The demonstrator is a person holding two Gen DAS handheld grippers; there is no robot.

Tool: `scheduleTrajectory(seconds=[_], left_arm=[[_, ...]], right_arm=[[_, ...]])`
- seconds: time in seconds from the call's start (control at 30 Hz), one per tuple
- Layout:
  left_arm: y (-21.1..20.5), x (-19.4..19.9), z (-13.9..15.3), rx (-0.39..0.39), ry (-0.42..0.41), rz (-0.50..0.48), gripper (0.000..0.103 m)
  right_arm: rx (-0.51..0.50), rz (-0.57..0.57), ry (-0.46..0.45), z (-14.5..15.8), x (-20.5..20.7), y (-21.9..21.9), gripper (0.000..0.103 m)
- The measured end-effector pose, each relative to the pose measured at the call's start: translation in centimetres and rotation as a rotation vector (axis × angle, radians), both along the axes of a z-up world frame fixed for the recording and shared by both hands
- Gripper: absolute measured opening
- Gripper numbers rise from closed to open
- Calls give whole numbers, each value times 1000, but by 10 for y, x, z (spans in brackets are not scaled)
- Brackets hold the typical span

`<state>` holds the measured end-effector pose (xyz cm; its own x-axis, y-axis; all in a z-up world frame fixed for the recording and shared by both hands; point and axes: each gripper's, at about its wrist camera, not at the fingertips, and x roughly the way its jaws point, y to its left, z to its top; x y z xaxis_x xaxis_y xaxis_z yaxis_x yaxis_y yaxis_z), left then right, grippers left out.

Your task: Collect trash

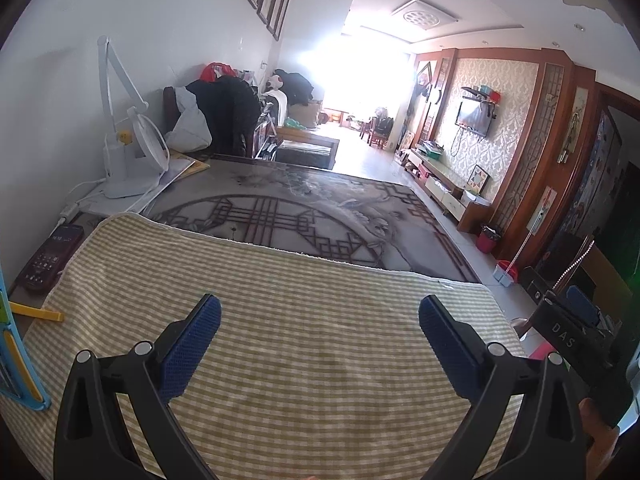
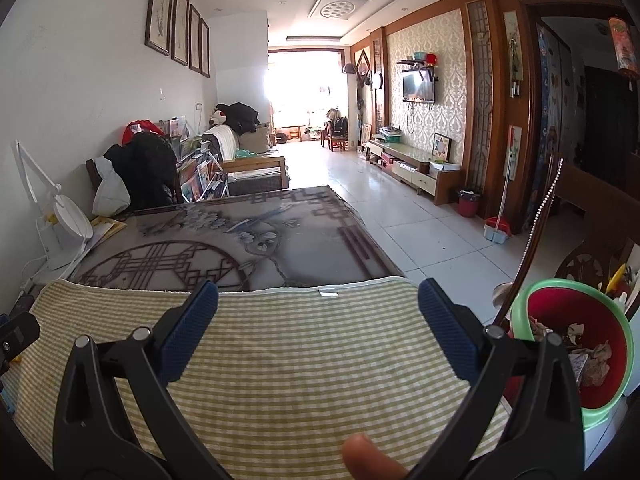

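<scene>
Left tool (image 1: 320, 334) and right tool (image 2: 318, 320) — both gaping (nothing held) — hover level.

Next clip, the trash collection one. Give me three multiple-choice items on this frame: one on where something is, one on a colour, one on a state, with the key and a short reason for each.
1. Where is the red bin with the green rim?
A. Right of the checked cloth, beside the right gripper
B. On the patterned table mat
C. Left of the cloth, by the phone

2. What colour are the pads on the fingers?
A. Yellow
B. Blue
C. White

3. What state are the two grippers in?
A. Both shut on trash
B. Left open, right shut
C. Both open and empty

Key: 1 A, the right wrist view shows the bin past the right edge of the checked cloth. 2 B, the pads are blue in both views. 3 C, the left gripper and right gripper have fingers spread wide with only cloth between them.
</scene>
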<state>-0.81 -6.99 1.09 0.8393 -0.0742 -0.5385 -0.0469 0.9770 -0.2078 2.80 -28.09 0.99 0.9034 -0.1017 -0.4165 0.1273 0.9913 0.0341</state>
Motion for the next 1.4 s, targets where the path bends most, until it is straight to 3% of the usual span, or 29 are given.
scheduleTrajectory(seconds=[1.0, 1.4], left_arm=[[-2, 0, 2, 59, -10, -19, 95], [0, 3, -1, 44, 4, -18, 95]], right_arm=[[-26, 17, 13, -4, 0, 2, 98], [-31, 19, 28, -6, 2, -1, 98]])
